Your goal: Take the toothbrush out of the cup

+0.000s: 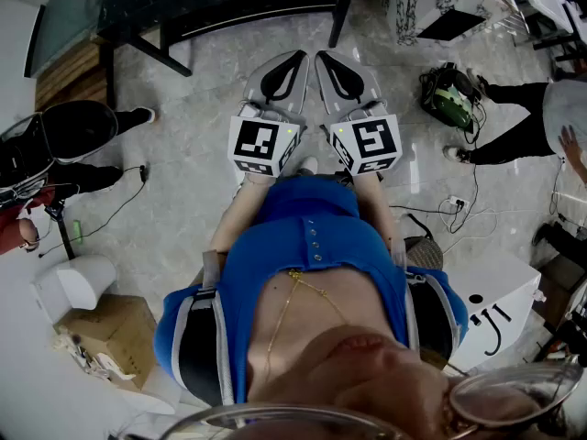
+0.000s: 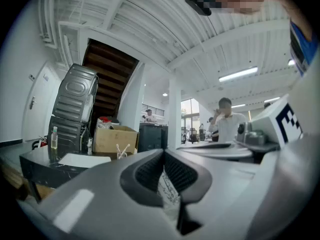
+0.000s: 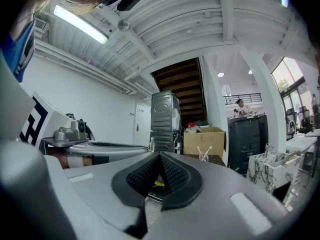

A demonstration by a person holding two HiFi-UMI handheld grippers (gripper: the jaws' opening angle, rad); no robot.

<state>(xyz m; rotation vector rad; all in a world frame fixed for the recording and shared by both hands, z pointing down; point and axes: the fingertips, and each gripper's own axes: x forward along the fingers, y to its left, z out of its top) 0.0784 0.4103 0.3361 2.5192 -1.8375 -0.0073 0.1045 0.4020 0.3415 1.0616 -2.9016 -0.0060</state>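
Left hand-held gripper [image 1: 295, 58], right [image 1: 327, 58], floor [image 1: 197, 168] below

Open floor [image 1: 197, 154] lies ahead, up to the dark worktop [image 2: 37, 168]. On it, a cardboard box [image 2: 114, 140] stands directly behind the cup [image 2: 121, 153], with a bottle [image 2: 53, 138] well left. Room above the cup is clear.

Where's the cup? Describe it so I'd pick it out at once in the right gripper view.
Find the dark staircase, then the cardboard box below it. The cup stands just in front of the box. Unlike the bottle by the grey cabinet, it has two pale sticks crossing out of its top.
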